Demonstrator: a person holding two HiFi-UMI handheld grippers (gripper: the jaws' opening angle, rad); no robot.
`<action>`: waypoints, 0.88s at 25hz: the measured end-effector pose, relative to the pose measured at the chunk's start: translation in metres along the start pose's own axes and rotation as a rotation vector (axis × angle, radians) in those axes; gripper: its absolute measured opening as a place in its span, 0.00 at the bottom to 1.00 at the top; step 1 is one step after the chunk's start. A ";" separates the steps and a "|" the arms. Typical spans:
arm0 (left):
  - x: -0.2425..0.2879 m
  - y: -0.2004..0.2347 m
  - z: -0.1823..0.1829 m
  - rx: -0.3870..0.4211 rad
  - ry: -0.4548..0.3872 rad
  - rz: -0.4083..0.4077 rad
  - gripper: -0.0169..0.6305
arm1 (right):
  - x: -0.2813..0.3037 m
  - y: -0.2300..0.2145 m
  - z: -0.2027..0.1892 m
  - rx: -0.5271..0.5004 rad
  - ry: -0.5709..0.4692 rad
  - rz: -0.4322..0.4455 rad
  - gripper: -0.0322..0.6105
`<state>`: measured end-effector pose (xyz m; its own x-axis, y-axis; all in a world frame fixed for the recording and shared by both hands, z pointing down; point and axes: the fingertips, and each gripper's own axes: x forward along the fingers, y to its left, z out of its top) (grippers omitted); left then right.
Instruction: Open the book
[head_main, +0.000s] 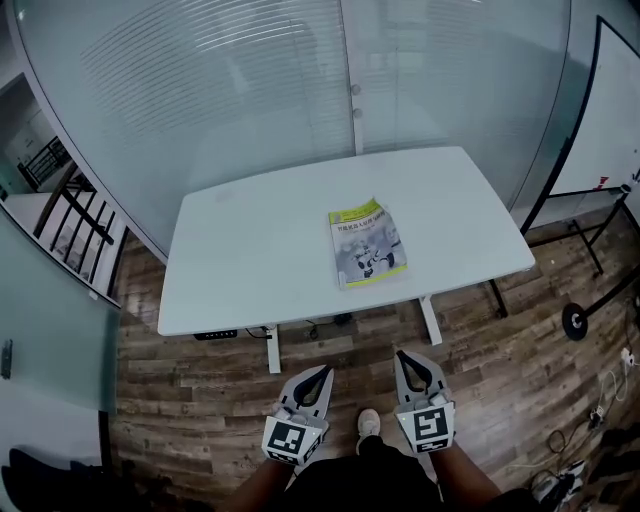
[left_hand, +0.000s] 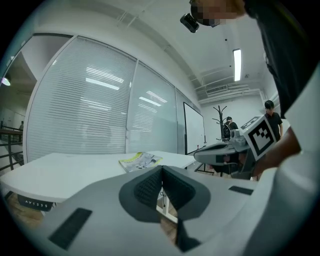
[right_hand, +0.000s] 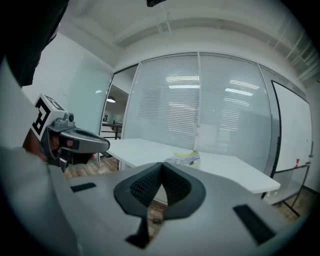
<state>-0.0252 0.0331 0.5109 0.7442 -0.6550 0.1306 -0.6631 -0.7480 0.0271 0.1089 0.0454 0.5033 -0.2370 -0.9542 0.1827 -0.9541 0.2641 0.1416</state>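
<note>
Head view, looking steeply down: I see a white table (head_main: 260, 250) with rounded corners standing on a wood-plank floor (head_main: 190, 400), in front of a curved glass wall (head_main: 250, 90) with blinds behind it. The book (head_main: 367, 243) lies flat and closed on the right half of the table, close to the near edge, with its cover up. The cover has a yellow-green band along its far edge and a grey-and-white picture below. It sits slightly askew to the table edge.

Both tools are at the bottom of the picture, held over the floor, short of the table and well apart from the book. The left gripper (head_main: 322, 374) and the right gripper (head_main: 403, 358) sit side by side, each pointing toward the table, each with a black-and-white square marker on its cube. A white shoe (head_main: 368, 425) shows between them.

In the left gripper view, the two dark ribbed pads meet at the tip with nothing between them, so the jaws are closed and empty. The book shows beyond them on the tabletop. The right gripper view gives the same: pads pressed together, nothing held, with the book ahead on the table.

A whiteboard (head_main: 600, 120) on a black stand is at the far right.
</note>
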 end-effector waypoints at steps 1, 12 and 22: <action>0.007 0.003 0.000 -0.003 0.005 0.004 0.05 | 0.006 -0.005 -0.001 0.003 -0.002 0.006 0.06; 0.071 0.042 0.019 0.019 0.010 0.075 0.05 | 0.068 -0.057 -0.013 0.090 0.002 0.028 0.06; 0.109 0.084 0.013 0.053 0.034 0.155 0.05 | 0.108 -0.085 -0.013 0.094 0.024 0.073 0.06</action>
<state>0.0013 -0.1027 0.5145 0.6294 -0.7598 0.1632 -0.7641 -0.6433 -0.0483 0.1672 -0.0786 0.5237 -0.3028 -0.9290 0.2126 -0.9478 0.3170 0.0350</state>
